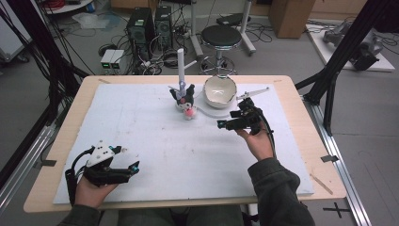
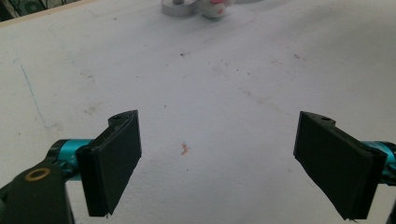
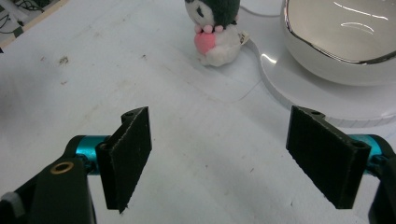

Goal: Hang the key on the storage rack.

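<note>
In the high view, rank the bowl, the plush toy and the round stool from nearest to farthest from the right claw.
Measured from the right claw:
1. Bowl, on its white plate just beyond the claw.
2. Plush toy, left of the bowl, by the white post.
3. Round stool, on the floor past the table's far edge.

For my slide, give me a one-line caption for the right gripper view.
Open right tool facing a small plush toy beside a white bowl on its plate.

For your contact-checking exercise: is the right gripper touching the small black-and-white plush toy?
Apart. The right gripper view shows bare white mat between the open right gripper and the plush toy.
</note>
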Available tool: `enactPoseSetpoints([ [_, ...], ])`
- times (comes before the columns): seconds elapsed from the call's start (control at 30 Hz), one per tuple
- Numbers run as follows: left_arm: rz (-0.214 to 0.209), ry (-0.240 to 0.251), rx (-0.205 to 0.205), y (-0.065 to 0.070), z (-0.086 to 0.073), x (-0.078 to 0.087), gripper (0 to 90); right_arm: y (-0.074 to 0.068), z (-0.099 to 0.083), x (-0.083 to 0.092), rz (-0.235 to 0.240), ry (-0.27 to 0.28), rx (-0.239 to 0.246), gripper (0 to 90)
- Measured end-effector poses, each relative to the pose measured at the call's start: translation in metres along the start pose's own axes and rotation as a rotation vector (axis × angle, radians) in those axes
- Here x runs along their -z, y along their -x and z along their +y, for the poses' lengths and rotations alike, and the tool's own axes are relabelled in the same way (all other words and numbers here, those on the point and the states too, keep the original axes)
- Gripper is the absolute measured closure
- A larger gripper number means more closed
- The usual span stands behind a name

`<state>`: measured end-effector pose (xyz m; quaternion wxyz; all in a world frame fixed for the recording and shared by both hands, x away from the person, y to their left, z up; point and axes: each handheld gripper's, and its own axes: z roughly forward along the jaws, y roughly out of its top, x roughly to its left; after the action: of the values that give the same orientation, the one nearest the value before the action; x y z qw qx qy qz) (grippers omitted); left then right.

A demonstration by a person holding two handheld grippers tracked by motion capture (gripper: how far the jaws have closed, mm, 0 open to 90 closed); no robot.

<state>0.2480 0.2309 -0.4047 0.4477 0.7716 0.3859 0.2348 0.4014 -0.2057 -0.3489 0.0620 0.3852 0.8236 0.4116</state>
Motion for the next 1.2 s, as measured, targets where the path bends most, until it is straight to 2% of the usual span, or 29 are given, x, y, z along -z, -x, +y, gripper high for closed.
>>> enactPoseSetpoints([
  [0.57, -0.002, 0.000, 0.001, 0.000, 0.000, -0.001, 15.4, 0.008, -0.017, 0.002, 0.000, -0.003, -0.032, 21.4],
  [1.2, -0.005, -0.003, 0.001, 0.001, 0.000, -0.001, 15.4, 0.013, -0.024, 0.005, -0.002, 0.004, -0.056, 21.5],
])
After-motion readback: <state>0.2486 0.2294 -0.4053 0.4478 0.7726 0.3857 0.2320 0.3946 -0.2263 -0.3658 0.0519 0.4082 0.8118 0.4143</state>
